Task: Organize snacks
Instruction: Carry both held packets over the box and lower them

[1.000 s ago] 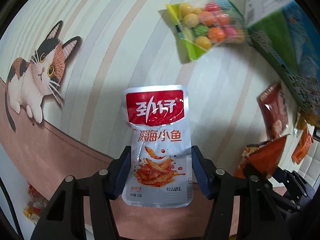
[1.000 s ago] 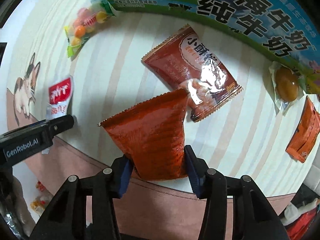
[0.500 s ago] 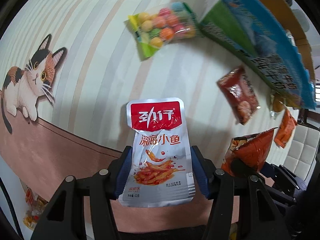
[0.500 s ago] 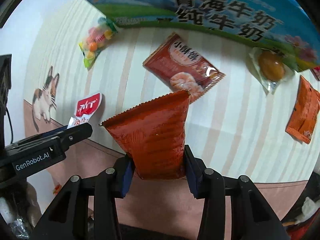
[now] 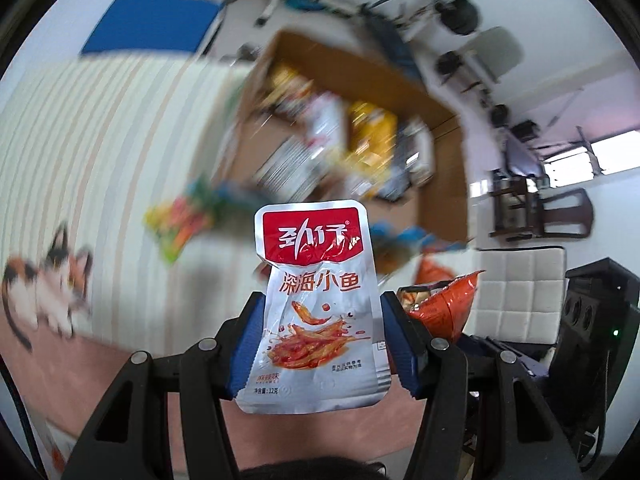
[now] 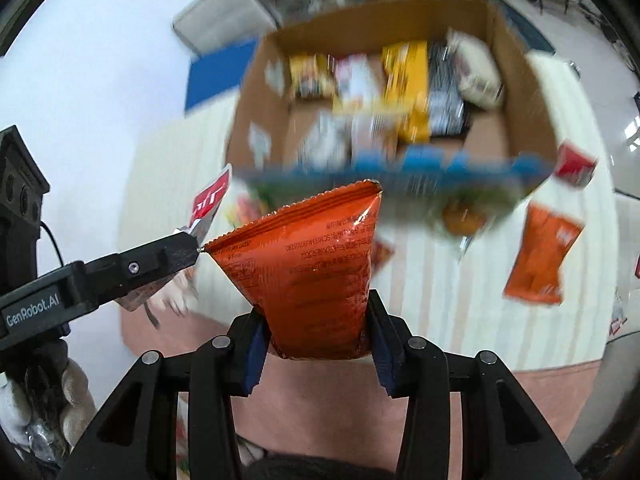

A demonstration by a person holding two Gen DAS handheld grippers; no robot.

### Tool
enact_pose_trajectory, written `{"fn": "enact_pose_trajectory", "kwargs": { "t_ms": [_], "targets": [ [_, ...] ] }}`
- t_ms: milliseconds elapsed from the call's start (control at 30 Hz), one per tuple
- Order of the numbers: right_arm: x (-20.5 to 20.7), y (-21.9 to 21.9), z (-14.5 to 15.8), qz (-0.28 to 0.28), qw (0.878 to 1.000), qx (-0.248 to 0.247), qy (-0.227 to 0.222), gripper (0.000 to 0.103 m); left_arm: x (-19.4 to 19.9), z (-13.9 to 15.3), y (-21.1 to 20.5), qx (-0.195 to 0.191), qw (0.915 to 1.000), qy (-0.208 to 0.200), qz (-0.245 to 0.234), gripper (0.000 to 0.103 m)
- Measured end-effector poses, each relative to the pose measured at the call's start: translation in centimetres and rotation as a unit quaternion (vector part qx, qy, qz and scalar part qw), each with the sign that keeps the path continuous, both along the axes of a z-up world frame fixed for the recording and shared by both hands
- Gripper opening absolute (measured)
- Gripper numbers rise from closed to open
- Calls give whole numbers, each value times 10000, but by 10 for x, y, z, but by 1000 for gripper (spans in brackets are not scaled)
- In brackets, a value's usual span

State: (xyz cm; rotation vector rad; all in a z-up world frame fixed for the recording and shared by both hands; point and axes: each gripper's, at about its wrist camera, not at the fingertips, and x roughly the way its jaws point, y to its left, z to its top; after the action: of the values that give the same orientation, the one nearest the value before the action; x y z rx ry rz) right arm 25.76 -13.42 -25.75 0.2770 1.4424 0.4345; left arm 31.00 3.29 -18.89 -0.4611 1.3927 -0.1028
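Note:
My left gripper [image 5: 320,344] is shut on a silver fish-snack pouch [image 5: 316,304] with a red top, held upright and high above the table. My right gripper [image 6: 316,336] is shut on an orange-red snack packet [image 6: 308,272], its wide end up. Each view shows the other tool: the orange-red packet [image 5: 440,304] sits right of the pouch, and the left gripper [image 6: 100,280] with the silver pouch [image 6: 210,200] is at the left. An open cardboard box [image 6: 516,92] with a blue printed front holds several snack packs; it lies ahead, blurred.
On the striped cloth [image 5: 100,140] with a cat picture [image 5: 48,288] lie a bag of coloured candies [image 5: 180,224], an orange packet [image 6: 540,256], an egg-like snack [image 6: 464,216] and a red pack [image 6: 574,166]. A white cushioned seat [image 5: 520,292] and a chair [image 5: 536,208] stand beyond the table.
Both grippers rose well above the table, each keeping its packet. The views pulled back, so the box's open top and the room now show.

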Motion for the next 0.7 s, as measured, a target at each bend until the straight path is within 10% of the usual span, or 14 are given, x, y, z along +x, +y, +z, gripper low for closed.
{"fn": "enact_pose_trajectory", "kwargs": {
  "t_ms": [267,700],
  "targets": [
    [83,-42,8,-809,9963,-166,-235,47,89,28,-16,437,9977,-369,-352,55],
    [142,-61,-91,-1330,9872,-477,735,47,166,-78,9,1108,9912,675,-270,55]
  ]
}}
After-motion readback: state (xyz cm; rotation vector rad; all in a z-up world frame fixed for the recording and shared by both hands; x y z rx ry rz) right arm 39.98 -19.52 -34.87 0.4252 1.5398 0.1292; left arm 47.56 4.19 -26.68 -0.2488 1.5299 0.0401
